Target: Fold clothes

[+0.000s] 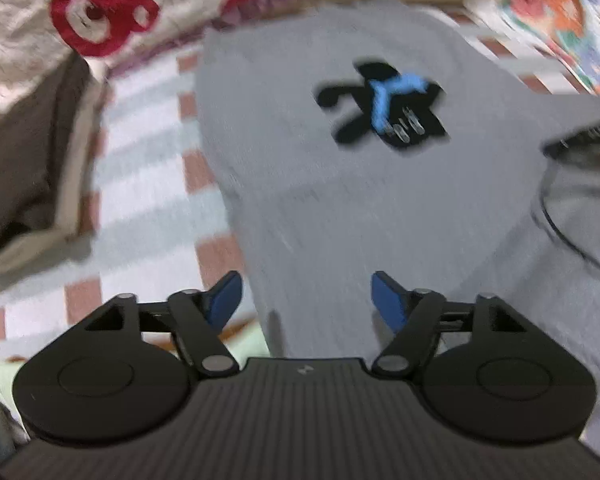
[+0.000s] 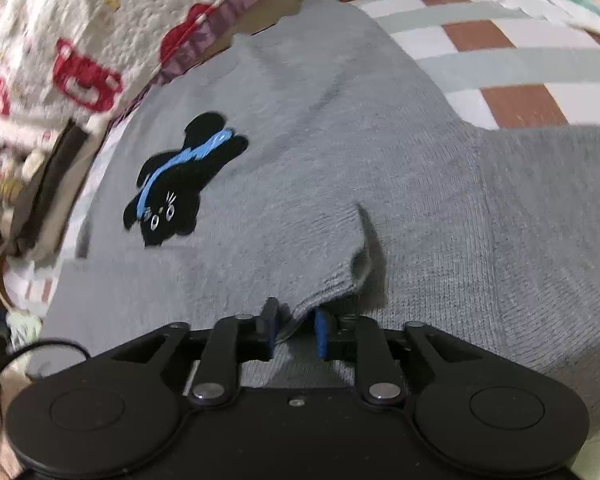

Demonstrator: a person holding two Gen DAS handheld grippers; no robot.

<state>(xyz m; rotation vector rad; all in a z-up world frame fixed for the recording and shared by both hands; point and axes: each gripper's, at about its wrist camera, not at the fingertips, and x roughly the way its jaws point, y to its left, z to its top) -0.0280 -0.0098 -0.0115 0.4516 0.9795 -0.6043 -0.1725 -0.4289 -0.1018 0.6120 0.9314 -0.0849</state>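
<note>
— So, where is the grey sweater found?

— It is spread on a checked bedsheet, with its black cat patch (blue-scarfed) facing up. A cream blanket with red prints is bunched beside its far edge.

— And the tools?

— A folded edge of the knit is pinched between the nearly closed blue pads of the right gripper. The left gripper is held wide apart above the cloth, with nothing gripped.
</note>
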